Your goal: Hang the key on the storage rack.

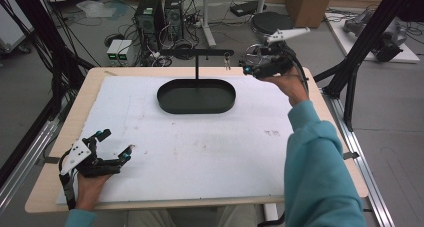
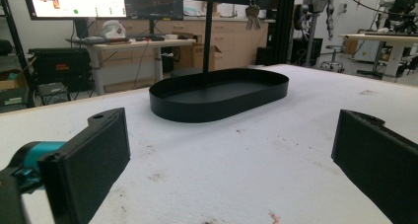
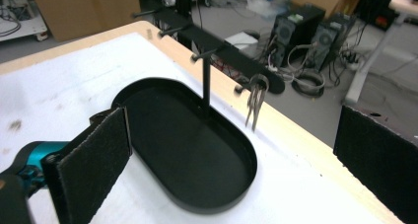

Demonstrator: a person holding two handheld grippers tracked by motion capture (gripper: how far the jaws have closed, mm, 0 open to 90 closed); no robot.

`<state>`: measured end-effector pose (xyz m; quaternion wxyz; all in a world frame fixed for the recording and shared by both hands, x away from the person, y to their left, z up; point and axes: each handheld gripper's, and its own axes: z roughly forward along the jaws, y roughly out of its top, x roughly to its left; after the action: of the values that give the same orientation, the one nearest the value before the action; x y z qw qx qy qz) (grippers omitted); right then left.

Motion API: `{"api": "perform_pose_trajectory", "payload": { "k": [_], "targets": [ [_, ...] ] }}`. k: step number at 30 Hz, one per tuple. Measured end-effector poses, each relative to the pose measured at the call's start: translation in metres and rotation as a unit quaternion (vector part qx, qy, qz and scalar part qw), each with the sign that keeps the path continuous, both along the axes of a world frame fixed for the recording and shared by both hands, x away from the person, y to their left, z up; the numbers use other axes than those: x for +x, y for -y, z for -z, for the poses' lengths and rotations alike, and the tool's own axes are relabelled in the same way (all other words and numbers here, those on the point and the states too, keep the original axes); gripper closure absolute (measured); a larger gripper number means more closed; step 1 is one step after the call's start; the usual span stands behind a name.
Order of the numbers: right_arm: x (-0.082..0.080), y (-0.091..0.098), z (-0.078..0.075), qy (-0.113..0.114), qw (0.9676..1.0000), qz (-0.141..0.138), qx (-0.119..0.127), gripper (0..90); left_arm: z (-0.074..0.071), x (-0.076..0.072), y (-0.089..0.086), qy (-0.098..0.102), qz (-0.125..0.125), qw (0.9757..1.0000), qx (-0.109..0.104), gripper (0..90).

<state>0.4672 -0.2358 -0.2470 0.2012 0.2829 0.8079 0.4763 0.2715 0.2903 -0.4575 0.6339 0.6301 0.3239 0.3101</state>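
The left tongs (image 1: 116, 143) rest open and empty on the near left of the white worktop (image 1: 200, 147). Farther off stands the black oval tray (image 1: 196, 96). Beyond it the right tongs (image 1: 248, 67) hover (jaws wide, nothing between them) just beside the keys (image 3: 255, 103), which hang from the rack's crossbar (image 3: 217, 44).

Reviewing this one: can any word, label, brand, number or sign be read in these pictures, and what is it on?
No text can be read.
Monitor behind the table, left gripper view: coloured window content, too blurred to read.
Two computer towers on the floor: no legible badge.
Two small white boxes on the floor: green spots, no readable lettering.
Keys hanging from the stand's bar, black tray and left gripper: no markings visible.
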Motion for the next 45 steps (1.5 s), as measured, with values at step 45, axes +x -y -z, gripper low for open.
{"api": "perform_pose_trajectory", "payload": {
  "k": [45],
  "targets": [
    [-0.155,0.082,0.202,0.127,0.9787,0.082,0.138,0.4,0.000,0.000,0.002,0.001,0.001,1.0000,0.004,1.7]
  ]
}}
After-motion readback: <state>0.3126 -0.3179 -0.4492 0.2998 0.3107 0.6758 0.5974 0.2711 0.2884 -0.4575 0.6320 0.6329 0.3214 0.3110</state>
